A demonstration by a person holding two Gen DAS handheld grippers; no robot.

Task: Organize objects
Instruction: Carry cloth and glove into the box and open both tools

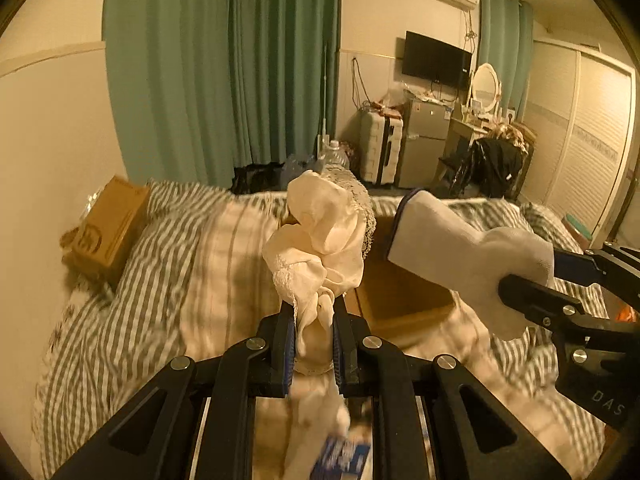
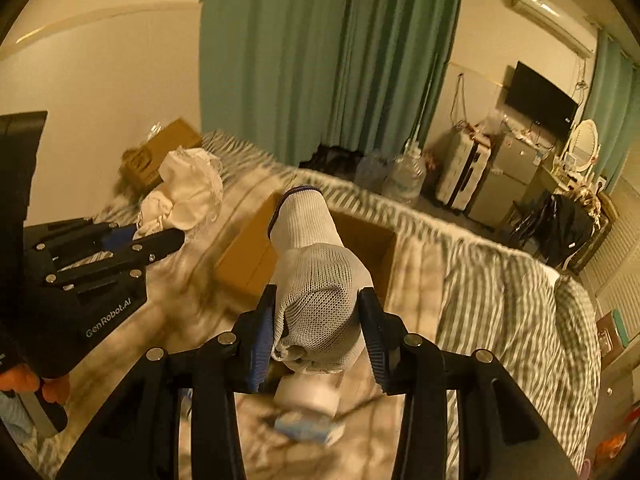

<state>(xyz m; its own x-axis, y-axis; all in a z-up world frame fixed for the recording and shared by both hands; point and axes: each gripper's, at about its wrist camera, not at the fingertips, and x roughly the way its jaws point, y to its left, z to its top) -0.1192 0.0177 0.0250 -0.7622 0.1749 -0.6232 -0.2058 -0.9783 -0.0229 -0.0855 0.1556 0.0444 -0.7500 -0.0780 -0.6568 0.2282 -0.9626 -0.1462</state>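
Cream lace-edged cloth (image 1: 320, 240) pinched in left claw (image 1: 314, 320), white knit glove (image 2: 316, 280) clamped in right claw (image 2: 316, 320), poised above open brown cardboard box (image 2: 248, 252) for sorting

Both raised, the left tool (image 1: 314, 312) is pinched nearly closed, the right tool (image 2: 318, 312) seemingly clamped wider.

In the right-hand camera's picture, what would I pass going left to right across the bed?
Left gripper → crumpled cream cloth → open cardboard box → white knit glove held in the right gripper → striped bedding.
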